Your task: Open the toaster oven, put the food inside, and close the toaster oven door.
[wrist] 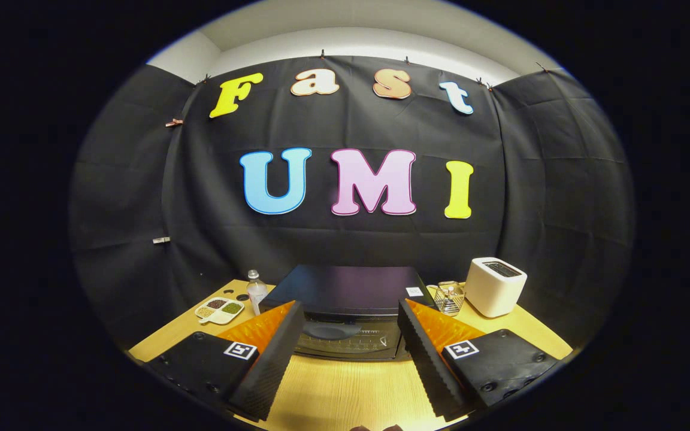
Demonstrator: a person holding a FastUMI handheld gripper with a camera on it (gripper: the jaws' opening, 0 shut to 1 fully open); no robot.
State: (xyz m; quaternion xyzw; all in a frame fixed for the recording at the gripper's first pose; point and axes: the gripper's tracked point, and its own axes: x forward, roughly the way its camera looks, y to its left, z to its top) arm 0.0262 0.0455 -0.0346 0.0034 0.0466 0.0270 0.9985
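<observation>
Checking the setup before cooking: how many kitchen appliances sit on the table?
2: the black toaster oven just beyond the open gripper, door shut, and a white toaster to its right behind a wire basket. Others may hide behind the oven.

A light wooden surface [345,395] carries everything. A black toaster oven [345,299] stands at its middle, near the back. To one side of it stand a clear bottle [256,291] and a divided white dish [220,310] of mixed grains; to the other, a small wire basket [450,298] and a white slot toaster [494,286] sit near each other.
</observation>
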